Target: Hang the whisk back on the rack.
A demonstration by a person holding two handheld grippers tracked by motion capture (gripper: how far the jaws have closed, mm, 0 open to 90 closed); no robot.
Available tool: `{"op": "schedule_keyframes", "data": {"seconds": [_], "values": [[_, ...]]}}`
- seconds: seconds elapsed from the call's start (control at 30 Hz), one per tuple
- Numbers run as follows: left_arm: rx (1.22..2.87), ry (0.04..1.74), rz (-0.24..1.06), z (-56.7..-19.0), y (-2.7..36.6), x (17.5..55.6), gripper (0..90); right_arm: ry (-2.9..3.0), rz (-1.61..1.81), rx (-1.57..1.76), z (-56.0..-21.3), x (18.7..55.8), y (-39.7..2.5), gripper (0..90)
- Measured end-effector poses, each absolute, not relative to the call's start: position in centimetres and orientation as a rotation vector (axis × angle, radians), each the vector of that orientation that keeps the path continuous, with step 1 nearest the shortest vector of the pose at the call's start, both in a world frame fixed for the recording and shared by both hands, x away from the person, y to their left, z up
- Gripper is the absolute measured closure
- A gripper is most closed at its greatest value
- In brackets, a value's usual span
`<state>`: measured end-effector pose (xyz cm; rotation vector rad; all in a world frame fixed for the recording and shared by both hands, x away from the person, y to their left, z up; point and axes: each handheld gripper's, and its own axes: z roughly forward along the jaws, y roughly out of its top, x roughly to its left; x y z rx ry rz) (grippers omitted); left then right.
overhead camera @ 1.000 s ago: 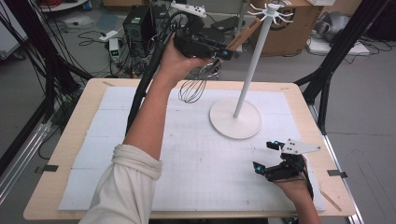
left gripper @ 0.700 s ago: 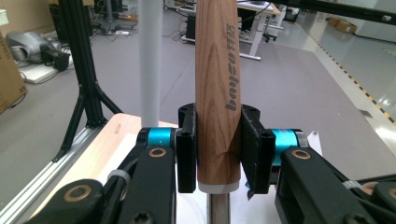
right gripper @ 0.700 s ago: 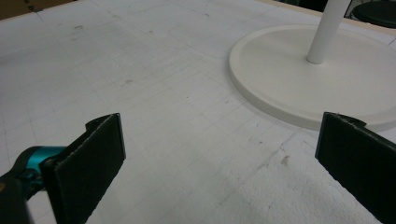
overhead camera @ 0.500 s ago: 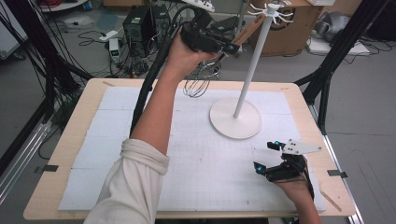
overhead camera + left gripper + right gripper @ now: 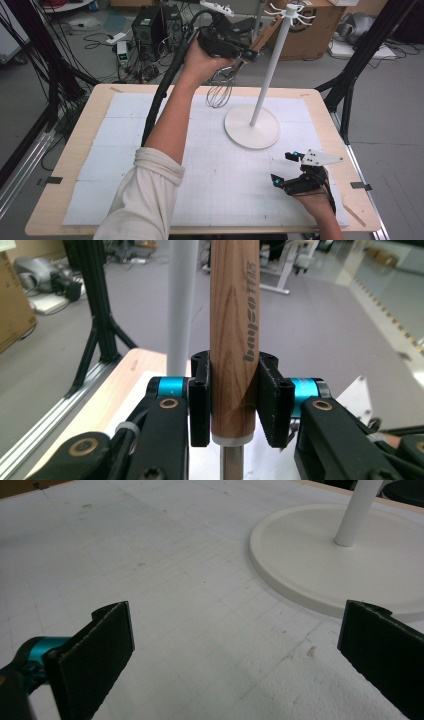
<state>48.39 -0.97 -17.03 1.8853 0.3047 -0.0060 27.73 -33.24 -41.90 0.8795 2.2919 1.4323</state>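
Raised above the table's far edge, our left gripper [image 5: 235, 50] clamps the whisk [image 5: 220, 92] by its wooden handle in the high view; the wire head hangs over the white mat [image 5: 100, 145], just left of the white stand [image 5: 252, 127]. Our right gripper [image 5: 290, 170] rests near the table's [image 5: 75, 150] right front corner, with bare mat between it and the stand's base.

From the left gripper view, we see both jaws pressed against the handle, the stand's pole just behind it.

From the right gripper view, our jaws stand wide apart over bare mat, the round base close ahead.
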Motion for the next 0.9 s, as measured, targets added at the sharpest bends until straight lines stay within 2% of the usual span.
{"op": "schedule_keyframes", "data": {"seconds": [0.7,0.9], "values": [[1.939,0.330,0.007,-17.5,-3.9,49.8,68.6,2.284,1.453,0.883,-41.8,27.6,-33.4,0.4],[1.947,0.422,0.040,-17.9,-3.6,50.2,52.7,2.284,1.458,0.883,-41.7,27.5,-33.5,0.4]]}}
